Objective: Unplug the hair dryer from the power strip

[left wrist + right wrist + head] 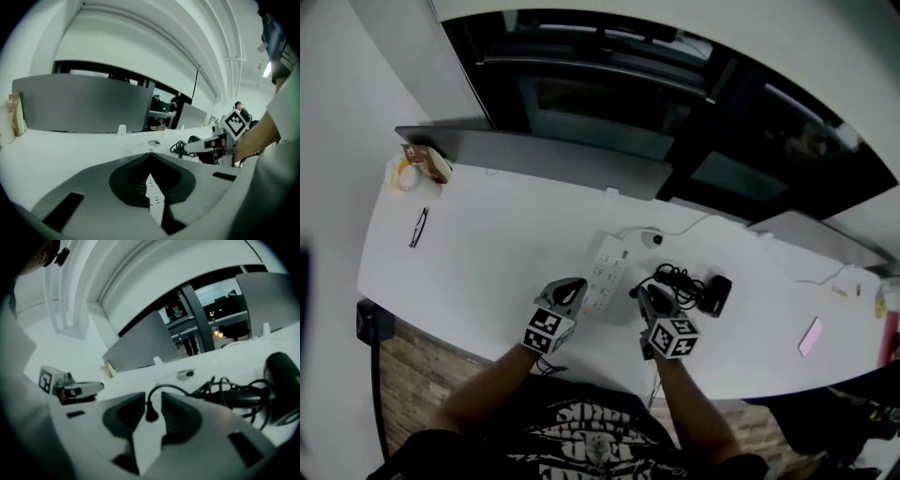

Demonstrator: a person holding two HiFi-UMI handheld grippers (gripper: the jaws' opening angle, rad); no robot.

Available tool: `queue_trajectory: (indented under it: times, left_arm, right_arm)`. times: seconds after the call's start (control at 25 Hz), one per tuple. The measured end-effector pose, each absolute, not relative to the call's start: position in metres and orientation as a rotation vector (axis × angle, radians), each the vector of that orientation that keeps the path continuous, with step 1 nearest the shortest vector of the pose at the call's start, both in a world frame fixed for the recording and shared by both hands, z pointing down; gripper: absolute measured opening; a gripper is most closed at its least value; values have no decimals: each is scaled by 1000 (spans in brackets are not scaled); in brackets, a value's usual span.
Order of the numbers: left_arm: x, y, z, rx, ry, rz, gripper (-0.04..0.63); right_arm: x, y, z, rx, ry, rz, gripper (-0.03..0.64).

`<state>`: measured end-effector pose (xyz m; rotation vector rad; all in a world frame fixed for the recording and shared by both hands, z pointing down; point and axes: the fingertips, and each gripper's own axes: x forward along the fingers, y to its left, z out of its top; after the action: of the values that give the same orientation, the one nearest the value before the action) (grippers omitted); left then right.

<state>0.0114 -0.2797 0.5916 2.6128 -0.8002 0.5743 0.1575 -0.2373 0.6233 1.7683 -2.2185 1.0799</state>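
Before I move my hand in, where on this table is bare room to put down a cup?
Widest bare patch: between the glasses and the power strip. A smaller one between the hair dryer and the pink item. Crowded: around the strip, cord tangle, left gripper and right gripper.

An office: long white desk (487,258), grey divider screen (544,150), glass partitions (609,98).

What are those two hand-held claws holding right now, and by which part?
Nothing is gripped. The hair dryer's black plug sits between the right gripper's open jaws, untouched by the pads. The left gripper is shut on nothing.
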Motion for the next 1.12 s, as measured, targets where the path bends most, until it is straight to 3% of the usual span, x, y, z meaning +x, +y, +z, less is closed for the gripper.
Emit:
queue_trajectory:
  times: [0.36, 0.52, 1.12]
  left_arm:
    - [-39, -236, 388, 2802, -1153, 42, 26]
    - [-45, -223, 330, 2864, -1224, -92, 26]
    - [-40, -219, 306, 2960, -1019, -133, 26]
  right_arm:
    - [157, -177, 483, 1771, -2410, 582, 112]
    - [146, -170, 413, 1797, -2501, 316, 75]
    - [131, -161, 361, 2026, -2367, 133, 35]
